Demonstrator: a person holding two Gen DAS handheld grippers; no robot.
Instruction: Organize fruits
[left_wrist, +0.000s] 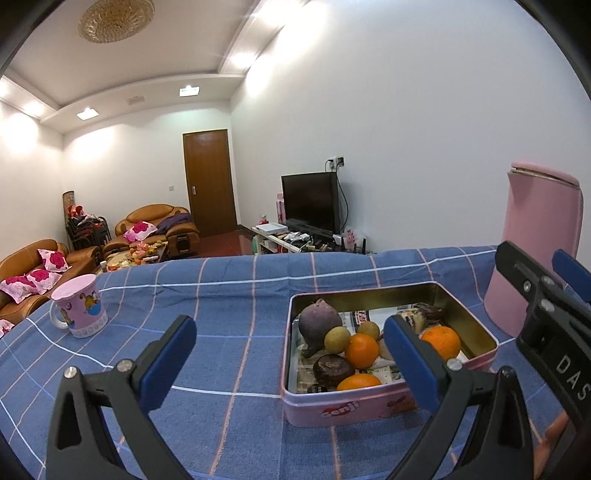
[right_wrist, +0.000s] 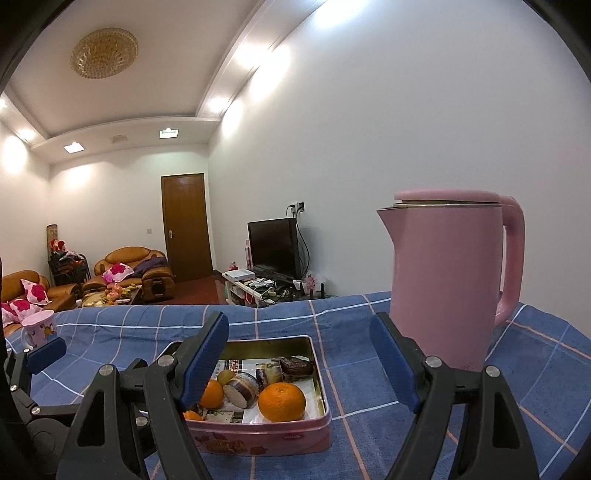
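Observation:
A pink tin box (left_wrist: 369, 406) sits on the blue checked tablecloth and also shows in the right wrist view (right_wrist: 266, 439). It holds oranges (left_wrist: 362, 350) (right_wrist: 282, 401), a large purple fruit (left_wrist: 318, 322), a yellow-green fruit (left_wrist: 337, 339), a dark round fruit (left_wrist: 333, 369) and wrapped snacks (right_wrist: 242, 389). My left gripper (left_wrist: 291, 345) is open and empty, above the cloth just left of the tin, its right finger over the tin. My right gripper (right_wrist: 299, 356) is open and empty, hovering over the tin's right side. It also shows at the right edge of the left wrist view (left_wrist: 543, 291).
A tall pink kettle (right_wrist: 450, 280) stands right of the tin, seen also in the left wrist view (left_wrist: 535, 251). A pink cartoon mug (left_wrist: 79, 308) stands at the far left of the table. Beyond the table's far edge are sofas, a TV and a door.

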